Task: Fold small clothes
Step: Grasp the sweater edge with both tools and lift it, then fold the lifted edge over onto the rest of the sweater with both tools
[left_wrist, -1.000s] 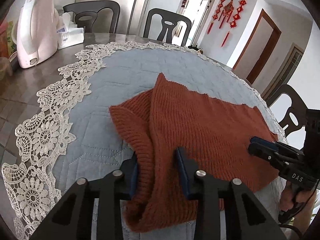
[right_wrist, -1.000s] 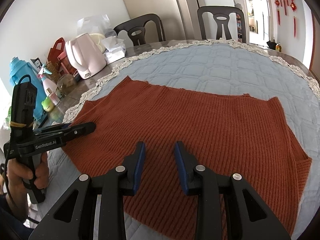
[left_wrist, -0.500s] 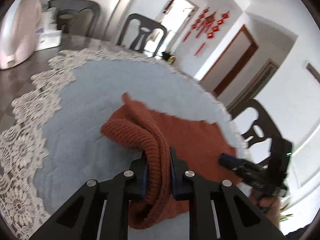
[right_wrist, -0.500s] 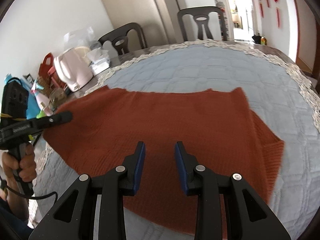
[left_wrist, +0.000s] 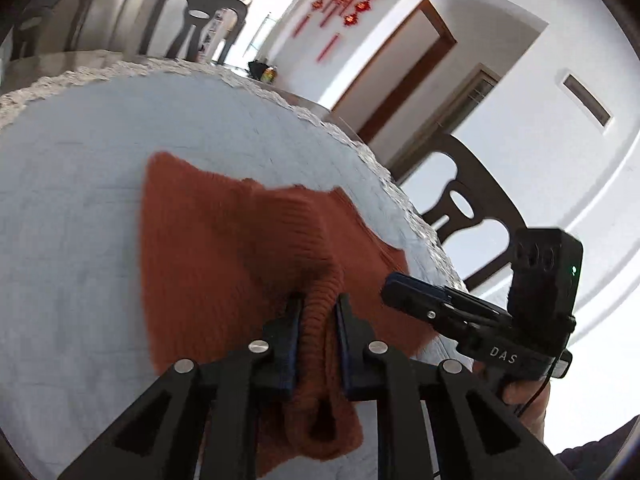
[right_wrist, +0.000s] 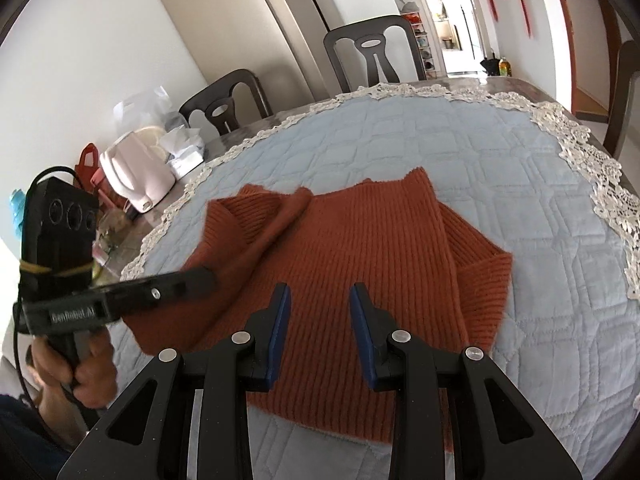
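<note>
The left claw pinches a bunched fold of the rust sweater; the right claw, spread, hovers over its near edge.

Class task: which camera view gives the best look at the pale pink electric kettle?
The right wrist view: the pale pink electric kettle stands whole at the table's left edge, beyond the lace trim. The left wrist view does not show it.

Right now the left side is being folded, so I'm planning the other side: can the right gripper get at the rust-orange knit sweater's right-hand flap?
Probably yes. The right gripper hovers open over the rust-orange knit sweater, and nothing lies on the right-hand flap.
</note>
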Demonstrator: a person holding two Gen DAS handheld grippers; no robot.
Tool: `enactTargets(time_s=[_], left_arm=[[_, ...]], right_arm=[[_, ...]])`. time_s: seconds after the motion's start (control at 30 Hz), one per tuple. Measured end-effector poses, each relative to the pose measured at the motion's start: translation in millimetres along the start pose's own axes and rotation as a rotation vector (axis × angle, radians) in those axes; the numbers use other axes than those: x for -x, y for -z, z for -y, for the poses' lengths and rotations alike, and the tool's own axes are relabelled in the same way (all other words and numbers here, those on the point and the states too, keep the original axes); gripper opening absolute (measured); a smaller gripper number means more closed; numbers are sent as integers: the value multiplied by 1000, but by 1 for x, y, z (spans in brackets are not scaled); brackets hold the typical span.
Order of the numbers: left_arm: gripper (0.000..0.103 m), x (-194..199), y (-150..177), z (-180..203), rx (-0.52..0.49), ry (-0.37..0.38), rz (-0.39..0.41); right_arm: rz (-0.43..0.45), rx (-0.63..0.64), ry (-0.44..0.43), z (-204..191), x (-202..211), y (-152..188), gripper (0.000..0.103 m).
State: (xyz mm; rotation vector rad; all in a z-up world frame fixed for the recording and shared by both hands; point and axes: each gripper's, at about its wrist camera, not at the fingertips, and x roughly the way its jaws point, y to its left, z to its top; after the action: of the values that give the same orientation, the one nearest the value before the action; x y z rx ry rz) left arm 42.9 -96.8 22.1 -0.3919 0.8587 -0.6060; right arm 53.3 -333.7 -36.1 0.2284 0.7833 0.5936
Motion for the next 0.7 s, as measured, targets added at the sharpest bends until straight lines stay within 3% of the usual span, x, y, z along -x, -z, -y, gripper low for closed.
enactTargets(time_s=[0.07,0.17,0.27,0.4,0.5,0.7], left_arm=[[25,3,1,7,-14,24,3],[27,14,3,14,-31,70,18],[32,29,4,13,-35,82,49],[32,50,5,-1,-42,-40,112],[32,54,8,-20,-9,-116,110],[32,46,18,-35,9,-167,81]], right_arm=[[-1,-31,-29,5,0,-1,32],[0,-101,-109,12,0,-4,32],[-11,-168,-195,17,-3,-3,46],[-51,-236,-294,18,-13,-1,46],[-90,-246,-343,12,-23,-1,46],[-157,-206,-353,-6,-44,-3,46]])
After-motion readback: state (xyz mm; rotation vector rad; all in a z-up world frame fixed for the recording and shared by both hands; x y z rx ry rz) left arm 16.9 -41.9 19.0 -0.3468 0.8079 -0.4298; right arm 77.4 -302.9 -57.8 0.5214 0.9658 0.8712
